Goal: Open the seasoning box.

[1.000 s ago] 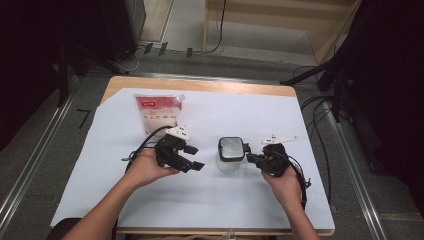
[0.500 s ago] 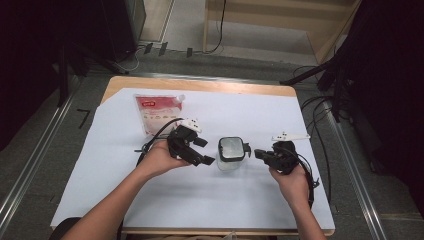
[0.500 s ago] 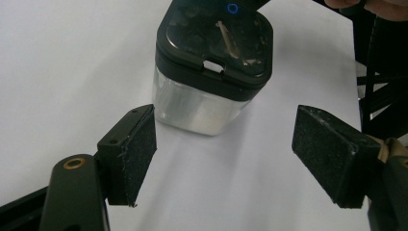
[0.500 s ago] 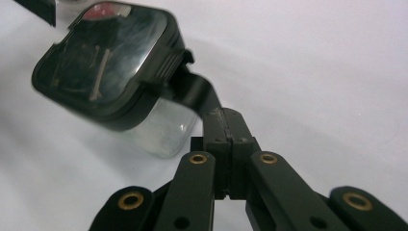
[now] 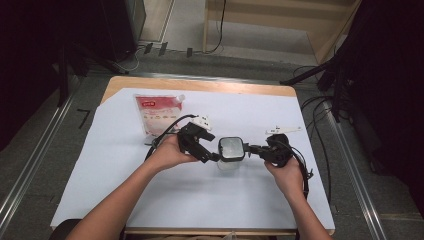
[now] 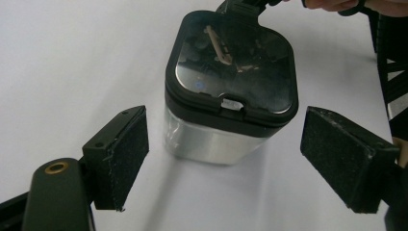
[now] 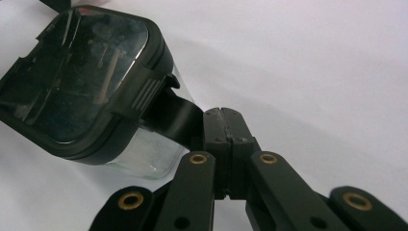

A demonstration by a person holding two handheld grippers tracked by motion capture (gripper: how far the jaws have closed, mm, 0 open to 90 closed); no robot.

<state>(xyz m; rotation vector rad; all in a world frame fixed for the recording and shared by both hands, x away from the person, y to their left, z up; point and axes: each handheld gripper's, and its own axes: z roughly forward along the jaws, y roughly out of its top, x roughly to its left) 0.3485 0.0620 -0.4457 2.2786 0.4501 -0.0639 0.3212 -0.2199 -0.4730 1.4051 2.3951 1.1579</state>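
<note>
I see my left gripper (image 6: 226, 159) spread wide around the jar (image 6: 226, 96), while my right gripper (image 7: 222, 115) is clamped on its lid tab (image 7: 171, 118).

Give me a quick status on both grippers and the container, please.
Left gripper open, jaws either side of the container, not touching. Right gripper shut on its lid flap. Red pouch behind, clear.

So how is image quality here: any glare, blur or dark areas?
High view: table bright, surroundings dark. Left gripper view: container sharp, lid mirrors ceiling lights. Right gripper view: lid reflective, near linkage slightly soft, white sheet washed out.
</note>
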